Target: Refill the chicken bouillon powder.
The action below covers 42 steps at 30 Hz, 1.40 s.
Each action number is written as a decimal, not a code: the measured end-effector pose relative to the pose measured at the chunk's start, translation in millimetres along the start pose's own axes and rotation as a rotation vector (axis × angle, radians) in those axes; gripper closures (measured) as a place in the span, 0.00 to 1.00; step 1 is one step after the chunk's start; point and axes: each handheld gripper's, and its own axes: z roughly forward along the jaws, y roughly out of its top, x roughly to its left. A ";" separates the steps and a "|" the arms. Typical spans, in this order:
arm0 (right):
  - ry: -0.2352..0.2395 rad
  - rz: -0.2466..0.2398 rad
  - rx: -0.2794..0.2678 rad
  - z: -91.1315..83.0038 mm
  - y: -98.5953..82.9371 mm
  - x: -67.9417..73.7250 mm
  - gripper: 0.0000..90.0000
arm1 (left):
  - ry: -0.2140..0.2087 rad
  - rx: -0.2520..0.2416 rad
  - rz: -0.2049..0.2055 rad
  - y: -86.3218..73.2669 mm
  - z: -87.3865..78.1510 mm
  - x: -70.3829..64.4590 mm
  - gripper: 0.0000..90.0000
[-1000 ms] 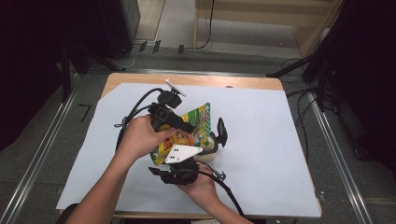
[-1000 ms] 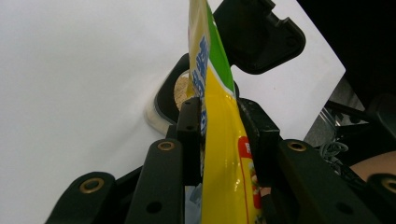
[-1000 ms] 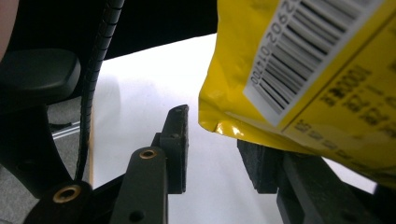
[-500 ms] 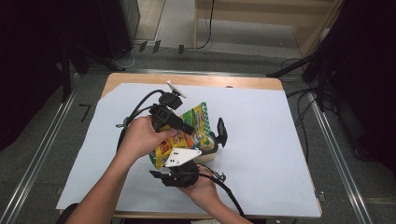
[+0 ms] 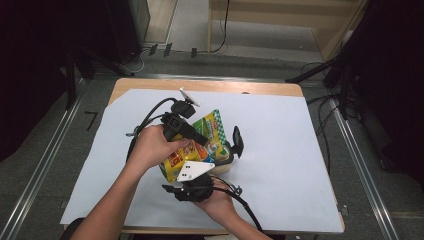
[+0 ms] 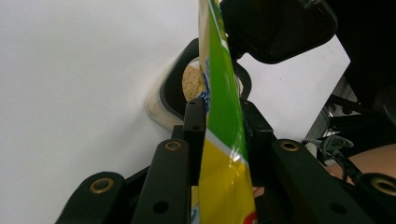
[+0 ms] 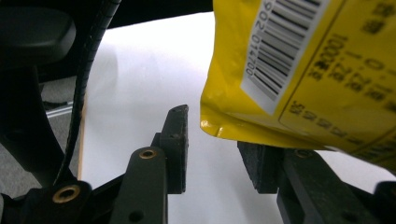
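Note:
A yellow and green snack bag (image 5: 212, 132) is held tilted above the white sheet, and my left gripper (image 5: 202, 140) is shut on its edge. In the left gripper view the jaws of that gripper (image 6: 219, 112) pinch the bag (image 6: 224, 154) over a small container (image 6: 163, 100) of beige crumbs. From the near side my right gripper (image 5: 195, 175) comes in just under the bag's yellow lower corner. Its jaws (image 7: 215, 130) stand open, with the barcoded bag (image 7: 303, 70) above them and untouched.
A black lid-like piece (image 5: 237, 141) stands beside the container (image 5: 223, 162). White paper (image 5: 300, 150) covers the wooden table (image 5: 270, 88), with free room on the right and far side. Cables trail from both grippers. Dark floor and metal rails surround the table.
My right gripper has edged slightly left and nearer under the bag. The left gripper and the bag have barely moved.

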 end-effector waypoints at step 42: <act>-0.007 0.082 0.096 11.6 -16.4 -13.2 0.67 | -0.089 -0.005 0.081 -6.8 -8.4 8.4 1.00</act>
